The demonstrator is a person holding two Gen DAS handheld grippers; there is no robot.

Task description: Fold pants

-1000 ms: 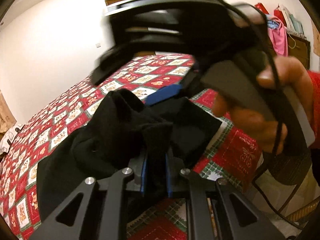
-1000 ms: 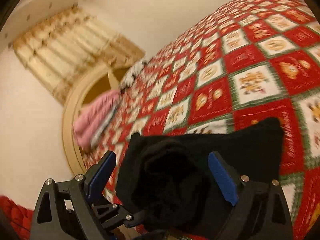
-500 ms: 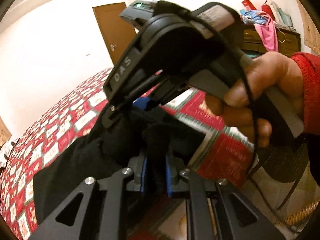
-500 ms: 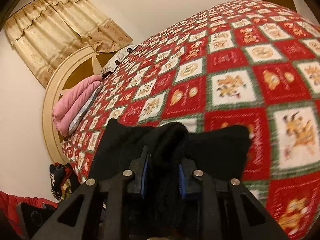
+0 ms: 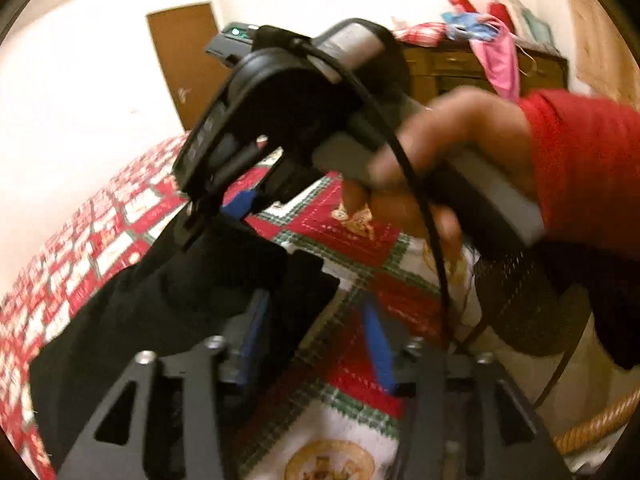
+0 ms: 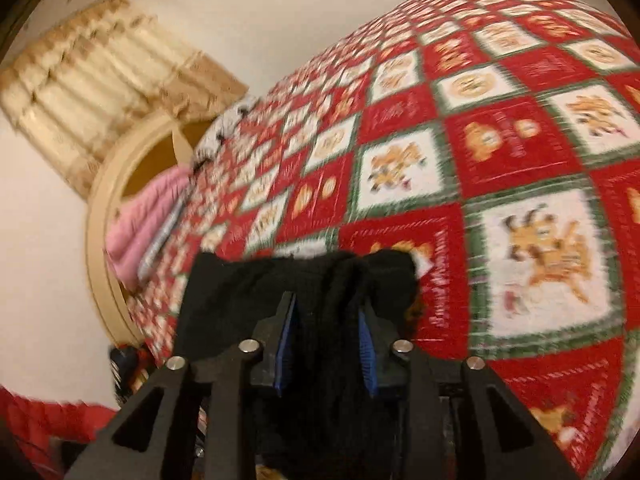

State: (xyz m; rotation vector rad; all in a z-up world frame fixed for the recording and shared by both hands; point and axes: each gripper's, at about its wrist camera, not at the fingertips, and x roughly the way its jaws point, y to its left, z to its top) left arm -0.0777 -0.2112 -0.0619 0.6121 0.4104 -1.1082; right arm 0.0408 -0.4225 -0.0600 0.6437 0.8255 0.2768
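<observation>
At bed edge | black pants (image 6: 304, 292) lie bunched on quilt (image 6: 500, 152) | right gripper (image 6: 326, 344) clamps a thick fold, jaws easing slightly, likely taking the hold over | left gripper (image 5: 316, 344) fingers apart, just opened, cloth beside left pad only.

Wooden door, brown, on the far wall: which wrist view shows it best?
The left wrist view. The brown wooden door stands there against the white wall, its right side partly hidden by the black handheld right gripper. The right wrist view shows no door at all, only the red patchwork quilt and the black pants.
</observation>
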